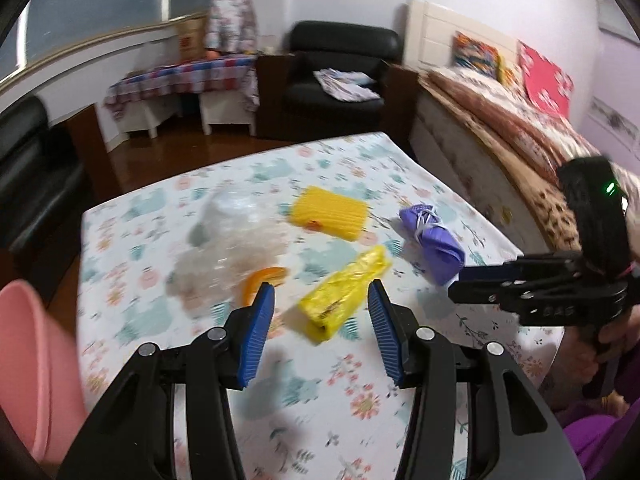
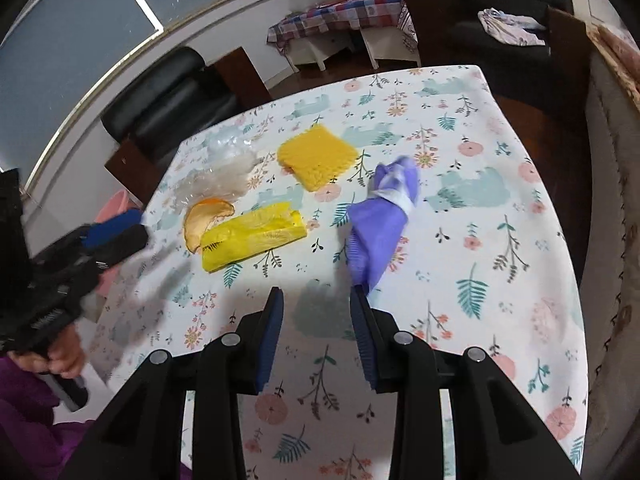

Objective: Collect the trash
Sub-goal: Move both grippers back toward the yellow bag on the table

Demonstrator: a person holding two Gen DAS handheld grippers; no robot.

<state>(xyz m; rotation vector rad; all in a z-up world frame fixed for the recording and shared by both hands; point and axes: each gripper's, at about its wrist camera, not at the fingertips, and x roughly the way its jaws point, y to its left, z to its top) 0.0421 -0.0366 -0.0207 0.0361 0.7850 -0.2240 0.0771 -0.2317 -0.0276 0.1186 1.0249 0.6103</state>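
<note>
two sets of blue-padded tongs hang over a flower-print bench strewn with rubbish. the left tongs (image 1: pixel 322 296) stand wide and empty, the near end of a crumpled yellow plastic wrapper (image 1: pixel 346 290) showing between their tips on the cloth below; the right tongs (image 2: pixel 316 298) stand partly open, gripping nothing, with the tail of a knotted purple glove bundle (image 2: pixel 380 216) just ahead of the right-hand pad. beside the wrapper lies a curl of orange peel (image 2: pixel 206 218), touching its end, and behind that a heap of clear crinkled film (image 1: pixel 230 248). farther back sits a yellow ribbed foam sleeve (image 2: pixel 316 158), apart from the rest. a pink basin (image 1: pixel 32 360) stands off the bench's left edge (possibly the place for the trash, though nothing confirms it). everything here looks light and soft: the wrapper should crush flat under the pads and is best pinched across its thick near end; the glove bundle is rubbery and should give, with the knotted waist the surest hold; the film looks slippery and likely to spring back, so a deep bite into the heap seems wise.
</note>
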